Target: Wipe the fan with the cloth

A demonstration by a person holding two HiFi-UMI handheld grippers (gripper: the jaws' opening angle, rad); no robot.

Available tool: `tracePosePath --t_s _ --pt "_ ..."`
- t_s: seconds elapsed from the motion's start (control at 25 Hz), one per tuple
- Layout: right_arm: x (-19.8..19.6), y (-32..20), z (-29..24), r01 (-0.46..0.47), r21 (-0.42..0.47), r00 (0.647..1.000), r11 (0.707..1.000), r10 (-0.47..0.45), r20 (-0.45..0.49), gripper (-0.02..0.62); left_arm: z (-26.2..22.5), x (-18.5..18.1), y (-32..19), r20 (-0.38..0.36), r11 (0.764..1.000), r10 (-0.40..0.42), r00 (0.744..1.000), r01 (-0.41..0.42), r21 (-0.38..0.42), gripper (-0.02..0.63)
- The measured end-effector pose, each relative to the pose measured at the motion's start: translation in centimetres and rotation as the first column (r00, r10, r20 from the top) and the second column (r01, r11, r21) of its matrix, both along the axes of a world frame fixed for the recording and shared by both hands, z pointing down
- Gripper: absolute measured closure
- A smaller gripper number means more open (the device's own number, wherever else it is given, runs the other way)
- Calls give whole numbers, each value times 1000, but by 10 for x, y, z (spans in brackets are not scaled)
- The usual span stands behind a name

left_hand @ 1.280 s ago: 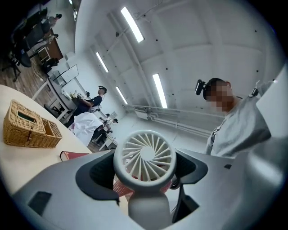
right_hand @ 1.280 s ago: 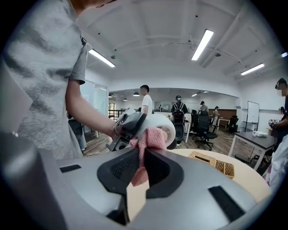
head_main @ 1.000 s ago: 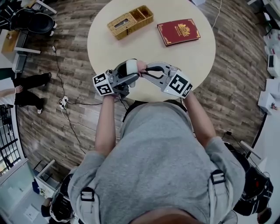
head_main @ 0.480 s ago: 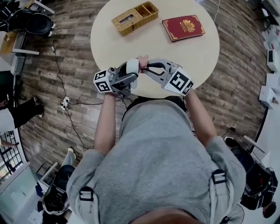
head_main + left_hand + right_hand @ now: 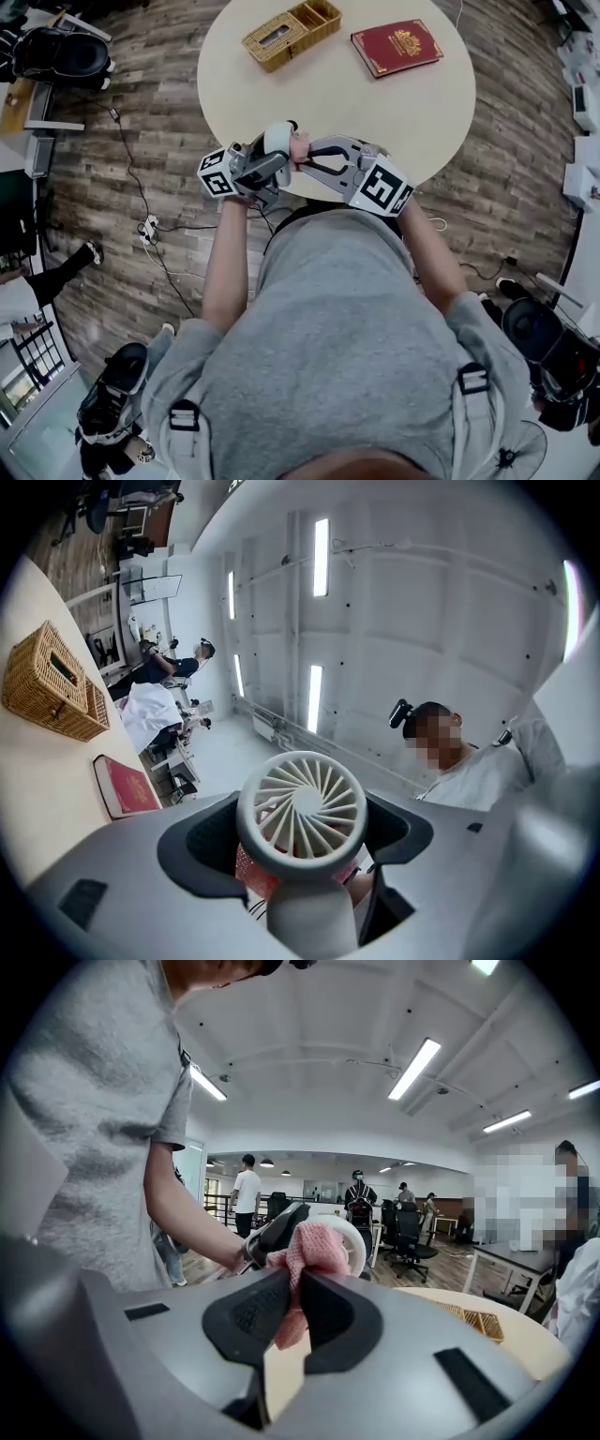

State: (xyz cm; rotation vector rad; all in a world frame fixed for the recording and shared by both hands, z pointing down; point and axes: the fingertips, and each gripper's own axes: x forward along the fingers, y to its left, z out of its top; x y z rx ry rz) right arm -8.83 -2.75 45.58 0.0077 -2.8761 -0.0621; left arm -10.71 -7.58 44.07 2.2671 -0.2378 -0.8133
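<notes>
Right gripper (image 5: pixel 292 1288) clamps the pink cloth (image 5: pixel 314 1244) against the head of the handheld fan (image 5: pixel 300 808), which my left gripper (image 5: pixel 300 855) grips over the table (image 5: pixel 375 112) edge. Both have barely shifted over the last second, so I judge the wipe is mid-stroke.

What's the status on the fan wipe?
Left claw shut on handheld fan. Right claw shut on pink cloth, cloth against fan head. Wicker box, red book across the table, not in the way.
</notes>
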Motion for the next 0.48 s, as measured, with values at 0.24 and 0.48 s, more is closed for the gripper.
tracePosePath --t_s 0.24,0.48 --pt "-7 -6 -19 -67 21 994 998 65 86 554 1 0 4 -24 998 60 998 -60 5 224" --pt "-1 -23 -19 -119 50 992 992 116 52 554 1 5 5 -38 993 117 992 -117 4 224"
